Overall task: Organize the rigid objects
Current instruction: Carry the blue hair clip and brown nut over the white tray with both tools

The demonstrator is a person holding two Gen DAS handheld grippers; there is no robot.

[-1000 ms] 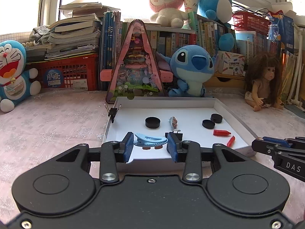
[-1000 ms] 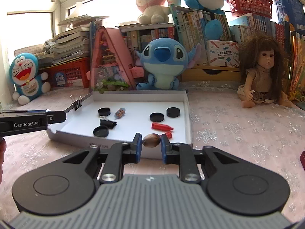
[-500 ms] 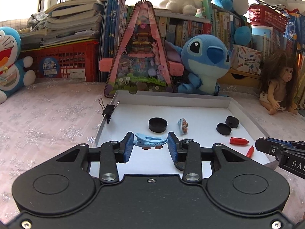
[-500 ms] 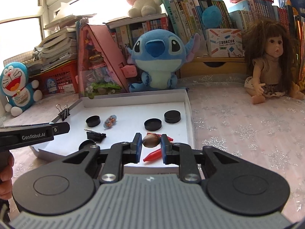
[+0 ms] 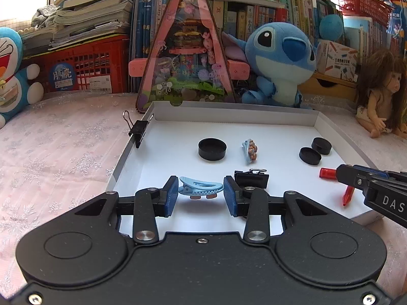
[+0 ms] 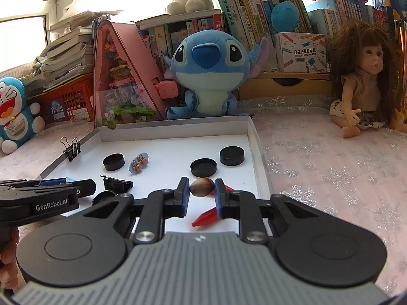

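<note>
Here the blue hair clip (image 5: 201,187) sits clamped between the left claw (image 5: 201,194) (above the tray (image 5: 142,175)).

You see a light blue hair clip (image 5: 201,187) lying sideways between your left fingers, above the white tray (image 5: 229,113). A brown oval nut (image 6: 201,187) sits between your right fingers. In the tray lie three black caps (image 5: 212,149), two red crayons (image 6: 207,217), one black binder clip (image 5: 251,179).

bright window backlight, fisheye-warped edges
</note>
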